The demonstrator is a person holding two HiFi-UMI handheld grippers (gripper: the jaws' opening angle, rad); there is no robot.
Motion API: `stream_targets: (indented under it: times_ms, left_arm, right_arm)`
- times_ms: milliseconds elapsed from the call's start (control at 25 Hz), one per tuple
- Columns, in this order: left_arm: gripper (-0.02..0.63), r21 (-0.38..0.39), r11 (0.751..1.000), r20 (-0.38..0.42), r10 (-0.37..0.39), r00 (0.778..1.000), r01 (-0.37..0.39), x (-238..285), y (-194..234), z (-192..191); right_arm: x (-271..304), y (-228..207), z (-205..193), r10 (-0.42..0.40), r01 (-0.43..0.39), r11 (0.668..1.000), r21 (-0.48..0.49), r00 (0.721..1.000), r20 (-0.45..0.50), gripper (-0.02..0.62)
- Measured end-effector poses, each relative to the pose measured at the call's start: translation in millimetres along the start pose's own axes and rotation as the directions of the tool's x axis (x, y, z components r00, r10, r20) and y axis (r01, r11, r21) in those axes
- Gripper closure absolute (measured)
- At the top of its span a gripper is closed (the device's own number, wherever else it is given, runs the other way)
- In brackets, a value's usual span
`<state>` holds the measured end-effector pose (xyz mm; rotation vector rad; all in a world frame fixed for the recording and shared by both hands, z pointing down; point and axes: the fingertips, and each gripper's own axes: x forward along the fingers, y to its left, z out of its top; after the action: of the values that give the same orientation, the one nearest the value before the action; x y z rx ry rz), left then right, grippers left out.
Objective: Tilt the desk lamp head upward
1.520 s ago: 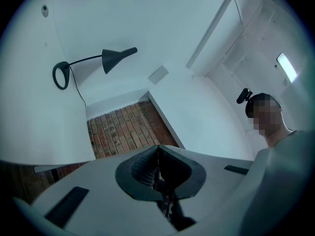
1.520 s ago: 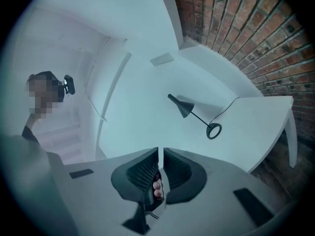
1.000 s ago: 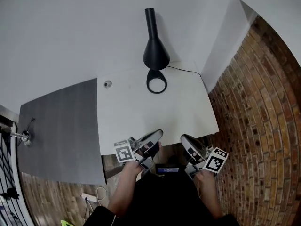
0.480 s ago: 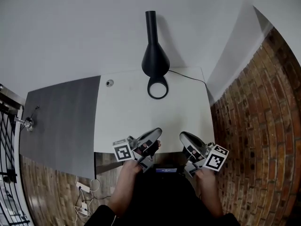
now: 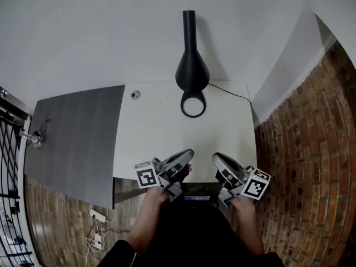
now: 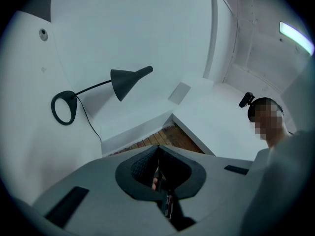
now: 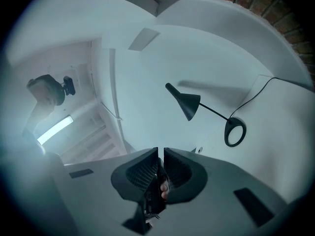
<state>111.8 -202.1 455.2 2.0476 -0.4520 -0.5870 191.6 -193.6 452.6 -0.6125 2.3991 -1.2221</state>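
Note:
A black desk lamp stands at the far edge of the white desk (image 5: 156,143). Its cone-shaped head (image 5: 192,71) points down over a ring base (image 5: 193,103). The left gripper view shows the lamp head (image 6: 125,81) on a thin arm rising from the ring base (image 6: 64,108). The right gripper view shows the head (image 7: 186,103) and base (image 7: 235,132) too. My left gripper (image 5: 184,156) and right gripper (image 5: 217,158) hover at the desk's near edge, far from the lamp. Both are shut with nothing in them, the left (image 6: 157,149) as well as the right (image 7: 161,154).
The lamp's cable (image 5: 229,91) runs off to the right along the white wall. A round grommet (image 5: 136,94) sits at the desk's far left corner. A grey surface (image 5: 72,138) adjoins the desk on the left. Brick floor (image 5: 300,166) lies to the right, and cables (image 5: 97,230) lie below left.
The head view has shifted, so the desk and lamp sit slightly further right in frame. Both grippers stay at the near edge, still shut.

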Motion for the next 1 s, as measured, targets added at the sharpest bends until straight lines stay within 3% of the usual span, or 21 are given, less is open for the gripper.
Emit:
stream_targets:
  times_ms: [600, 1000]
  left_arm:
    - [0.592, -0.052, 0.996, -0.029, -0.076, 0.997, 0.075, 8, 51, 90]
    - [0.592, -0.101, 0.993, -0.021, -0.066, 0.998, 0.064, 4, 91, 112]
  right_arm:
    - [88, -37, 35, -0.079, 0.078, 0.997, 0.015, 0.995, 0.055, 0.526]
    - [120, -48, 33, -0.126, 0.126, 0.992, 0.011, 0.991, 0.034, 0.491]
